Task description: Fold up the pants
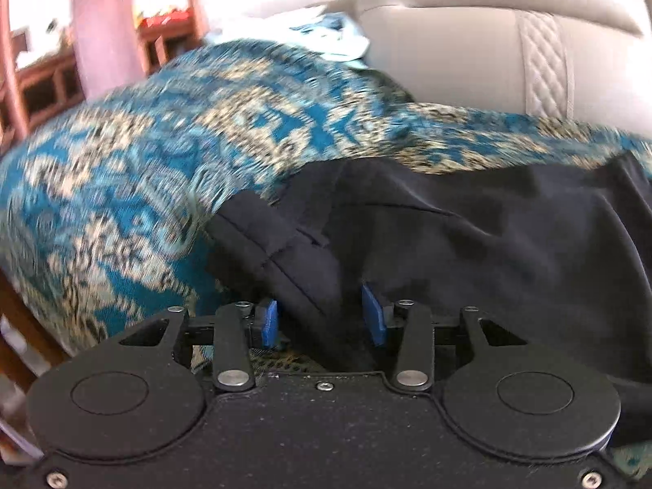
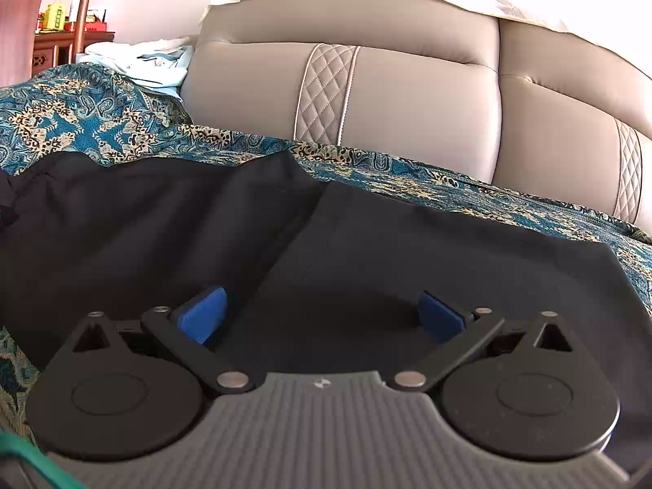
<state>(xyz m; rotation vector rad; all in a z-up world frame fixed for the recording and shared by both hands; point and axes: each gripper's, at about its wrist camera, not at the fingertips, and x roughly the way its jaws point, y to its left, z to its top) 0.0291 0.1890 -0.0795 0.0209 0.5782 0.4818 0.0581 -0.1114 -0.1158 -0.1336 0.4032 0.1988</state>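
Pants [image 2: 366, 244]: one black pair; left jaws grasp its waistband [image 1: 261, 232], right jaws released.

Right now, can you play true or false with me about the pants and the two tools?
1. The pants are black. True.
2. The pants lie on a plain white sheet. False: they lie on a blue and gold patterned cover.
3. The left tool has a fold of the pants between its blue pads. True.
4. The right tool is pinched shut. False: its blue pads stand wide apart over the pants.
5. A beige padded headboard is behind the bed. True.
6. The pants are already folded into a neat small square. False: they are spread out and wrinkled.
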